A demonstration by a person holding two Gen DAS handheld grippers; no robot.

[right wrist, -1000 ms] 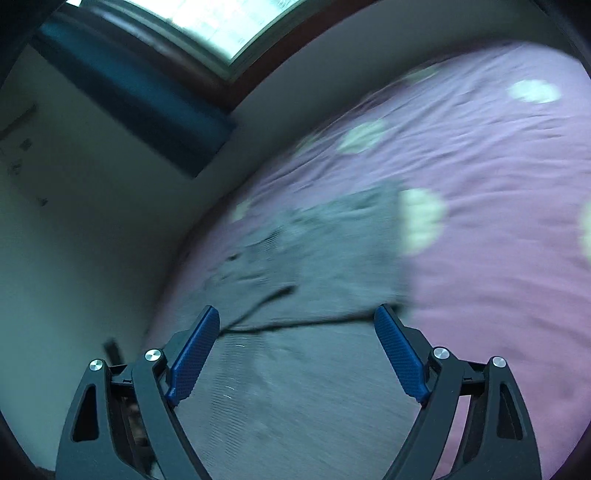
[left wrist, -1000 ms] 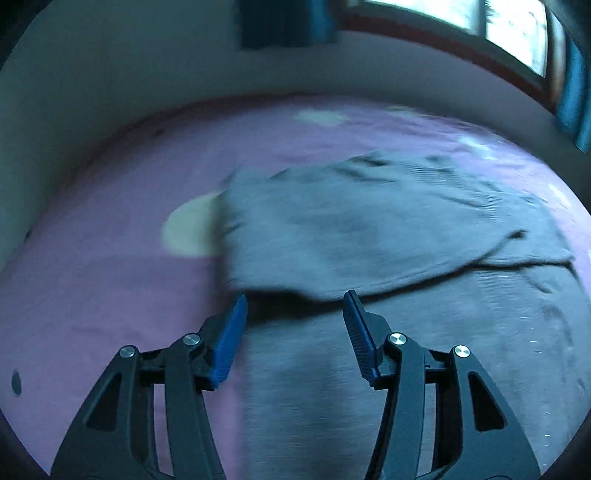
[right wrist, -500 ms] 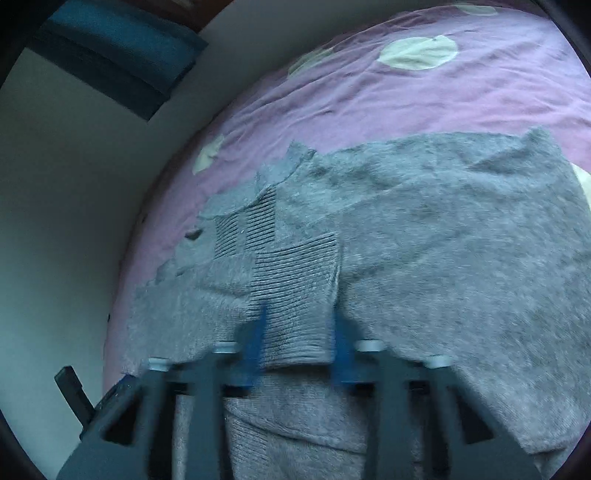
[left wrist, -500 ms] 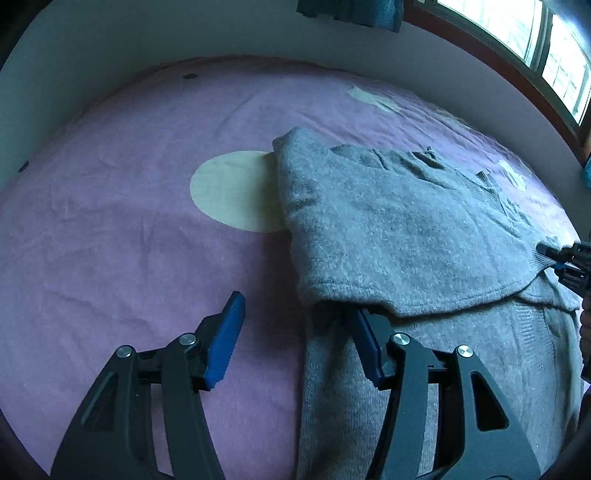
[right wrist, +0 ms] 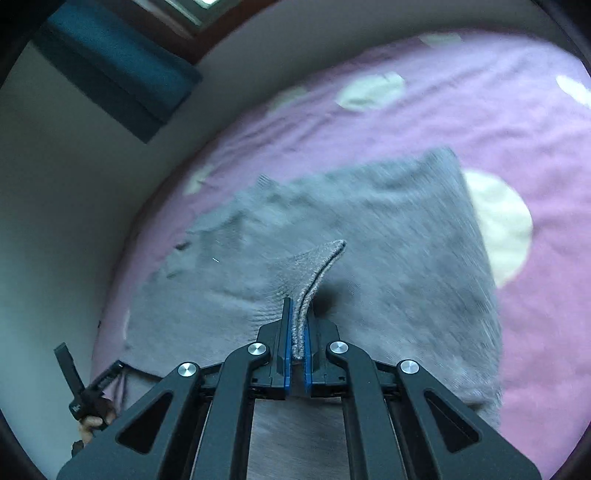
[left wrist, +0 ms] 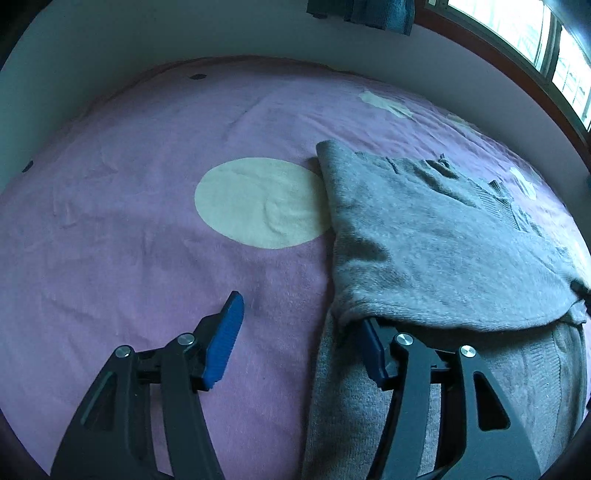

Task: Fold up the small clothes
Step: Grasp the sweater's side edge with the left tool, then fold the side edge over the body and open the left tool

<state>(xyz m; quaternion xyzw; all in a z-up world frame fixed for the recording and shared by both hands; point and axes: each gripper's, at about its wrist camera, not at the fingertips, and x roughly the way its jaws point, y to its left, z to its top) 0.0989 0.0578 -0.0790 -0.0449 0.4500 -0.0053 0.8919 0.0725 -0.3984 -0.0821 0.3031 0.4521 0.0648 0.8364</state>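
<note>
The grey knit sweater lies part-folded on the purple spotted bedspread, its long axis running away from both cameras. The right tongs are clenched on a raised ridge of its knit — the left tongs stand released, one finger tucked under the folded edge, the other over bare bedspread.

1. A bedroom in a home.
2. A wide bed fills most of both views, covered by a purple sheet printed with pale cream dots; the cloth is soft and lightly creased.
3. The bed stands against plain light walls on two sides.
4. A window with a dark reddish-brown frame sits above the bed's far edge, letting in daylight.
5. Teal curtains hang beside the window.
6. A grey sweater lies on the sheet, an ordinary household garment.
</note>
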